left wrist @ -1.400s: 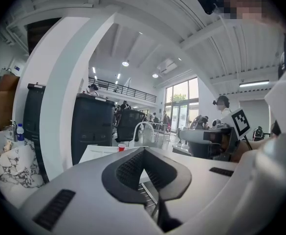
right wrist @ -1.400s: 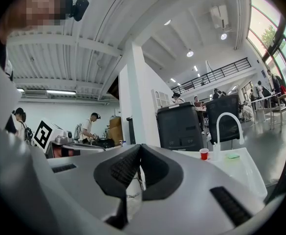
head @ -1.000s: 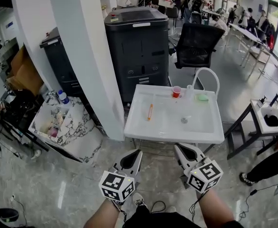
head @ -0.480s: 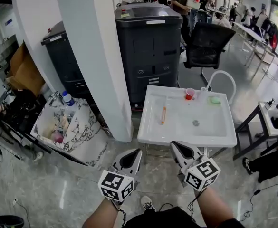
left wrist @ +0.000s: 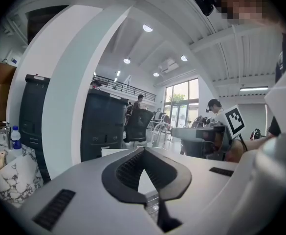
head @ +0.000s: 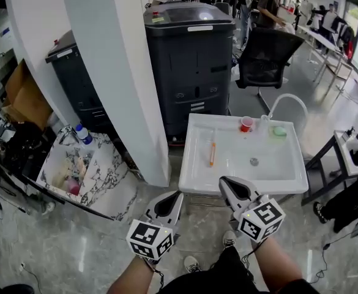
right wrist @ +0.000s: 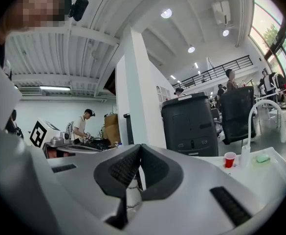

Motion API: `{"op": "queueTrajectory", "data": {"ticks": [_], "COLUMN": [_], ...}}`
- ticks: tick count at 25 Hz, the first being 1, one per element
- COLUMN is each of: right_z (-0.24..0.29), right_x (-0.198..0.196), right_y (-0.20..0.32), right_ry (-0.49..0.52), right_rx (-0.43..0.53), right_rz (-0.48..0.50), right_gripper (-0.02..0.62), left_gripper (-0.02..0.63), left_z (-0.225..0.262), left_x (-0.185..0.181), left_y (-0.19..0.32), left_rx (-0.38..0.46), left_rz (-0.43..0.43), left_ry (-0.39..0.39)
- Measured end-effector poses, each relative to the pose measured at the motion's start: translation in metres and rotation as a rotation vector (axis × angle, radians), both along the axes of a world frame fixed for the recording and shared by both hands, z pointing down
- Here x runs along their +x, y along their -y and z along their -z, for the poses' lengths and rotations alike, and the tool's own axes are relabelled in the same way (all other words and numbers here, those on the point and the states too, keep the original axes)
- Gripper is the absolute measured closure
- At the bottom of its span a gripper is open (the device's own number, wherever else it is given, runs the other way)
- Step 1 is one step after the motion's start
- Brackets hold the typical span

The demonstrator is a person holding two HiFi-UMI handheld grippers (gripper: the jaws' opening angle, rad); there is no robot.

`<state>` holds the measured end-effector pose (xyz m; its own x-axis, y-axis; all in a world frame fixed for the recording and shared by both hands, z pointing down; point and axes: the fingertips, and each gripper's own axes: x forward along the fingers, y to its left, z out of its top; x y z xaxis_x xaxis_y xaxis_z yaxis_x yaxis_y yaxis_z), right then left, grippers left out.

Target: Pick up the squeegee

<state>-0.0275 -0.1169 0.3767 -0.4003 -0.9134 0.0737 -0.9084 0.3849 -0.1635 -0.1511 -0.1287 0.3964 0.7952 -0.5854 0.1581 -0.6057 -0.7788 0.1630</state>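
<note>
Both grippers had closed in on the sink since a second earlier, when a strip of floor lay between them and its near rim. The left gripper was clenched, tips meeting with nothing between them, over bare floor off the sink's near left corner. The right gripper was clenched and empty too, and its tip overlapped the near rim in the head view.

The squeegee, orange-handled, lay flat in the left half of the sink, lengthwise toward the back, apart from both grippers. The drain sat right of it. On the back ledge stood a red cup, beside the faucet, then a green sponge.

To the left a marbled basin held pale and pink things too small to tell, with a bottle at its far corner. To the right a small sink held something dark.

A white pillar came down just beside the sink's left edge; the floor in front was open. Behind stood a grey machine and a black chair, with people beyond.

The right gripper view showed the cup, faucet and sponge, but not the squeegee. The left gripper view showed only a sliver of the sink.
</note>
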Motion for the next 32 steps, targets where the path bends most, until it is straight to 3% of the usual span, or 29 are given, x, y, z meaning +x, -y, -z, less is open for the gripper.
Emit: {"op": "queueTrajectory", "data": {"ticks": [8, 21, 32], "right_z": [-0.011, -0.041, -0.095], "right_x": [0.042, 0.125, 0.158], "right_y": [0.052, 0.159, 0.227], "right_ry": [0.006, 0.029, 0.034], "right_rx": [-0.021, -0.081, -0.162], "right_rz": [0.016, 0.105, 0.163], "right_gripper": [0.578, 0.578, 0.578], "left_gripper": [0.591, 0.591, 0.591], "left_z": [-0.007, -0.025, -0.057], "left_x": [0.038, 0.134, 0.188], "left_y": [0.04, 0.121, 0.151], "left_rx": [-0.01, -0.029, -0.054], "left_rz": [0.018, 0.067, 0.067], "left_ry": [-0.008, -0.006, 0.012]}}
